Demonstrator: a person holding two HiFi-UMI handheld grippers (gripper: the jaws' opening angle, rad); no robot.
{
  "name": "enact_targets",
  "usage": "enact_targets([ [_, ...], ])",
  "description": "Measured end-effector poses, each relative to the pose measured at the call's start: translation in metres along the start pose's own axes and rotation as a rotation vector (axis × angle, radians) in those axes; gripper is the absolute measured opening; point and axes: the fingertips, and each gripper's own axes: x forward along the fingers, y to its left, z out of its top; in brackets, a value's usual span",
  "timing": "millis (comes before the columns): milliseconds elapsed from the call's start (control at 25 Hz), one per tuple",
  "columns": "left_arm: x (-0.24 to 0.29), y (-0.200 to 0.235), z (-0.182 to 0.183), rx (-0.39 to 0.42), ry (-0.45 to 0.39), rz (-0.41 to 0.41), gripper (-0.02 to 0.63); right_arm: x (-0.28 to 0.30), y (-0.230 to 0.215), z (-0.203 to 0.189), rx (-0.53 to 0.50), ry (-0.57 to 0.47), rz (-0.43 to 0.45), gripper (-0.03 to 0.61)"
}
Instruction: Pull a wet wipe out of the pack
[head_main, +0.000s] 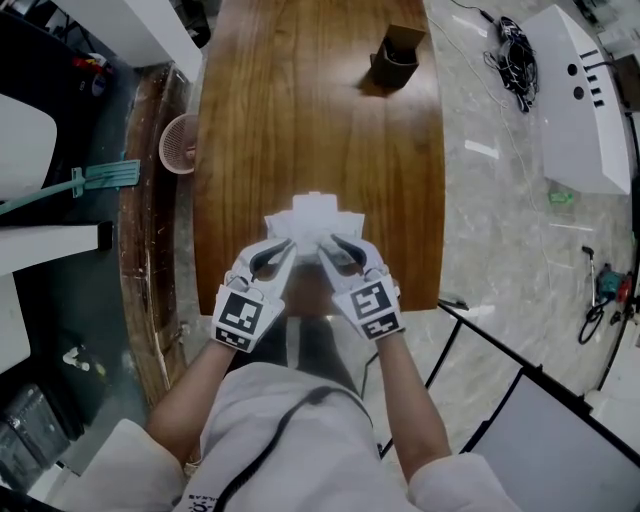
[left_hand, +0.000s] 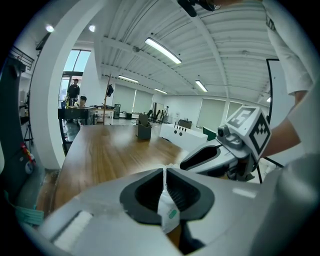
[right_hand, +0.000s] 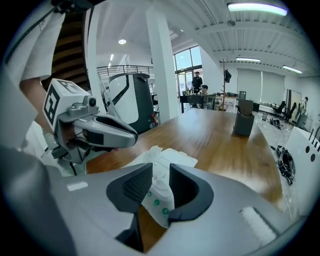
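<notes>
- The wet wipe pack (head_main: 314, 220), white and rumpled, lies at the near end of the wooden table (head_main: 300, 110), right in front of the person
- The left gripper (head_main: 284, 246) has its jaws pressed almost together on a thin edge of the pack's film; a white sliver with a small green mark stands pinched between the dark pads
- The right gripper (head_main: 336, 244), just beside it, has its jaws a little wider, closed on a bunched fold of white material printed with green dots, which looks to me like the wrapper too
- Past that fold a flat pale sheet (right_hand: 181, 157) lies on the wood; I can't tell whether it is a lid flap or a wipe
- I'd call this the getting-hold stage: the pack is gripped from both sides and no wipe is clearly drawn free of it yet
- The next move, I reckon, calls for one gripper to pin the pack while the other lets go of the wrapper, finds the wipe's loose end at the opening and draws it up and away; tugging the film with both would only lift or stretch the pack
- Further out, a dark holder (head_main: 398, 55) stands at the table's far end, well apart, and a round basket (head_main: 180, 143) sits on the floor off the table's left edge
</notes>
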Motion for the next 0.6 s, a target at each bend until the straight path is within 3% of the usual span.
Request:
enact_targets([
  [440,0.008,0.006,-0.006,-0.011,0.007,0.015,0.026,0.025,0.000,-0.007,-0.024,0.197,-0.028,0.107],
  [600,0.008,0.009,-0.008,-0.018,0.005,0.017,0.026,0.027,0.001,-0.009,-0.070,0.254,-0.032,0.078],
])
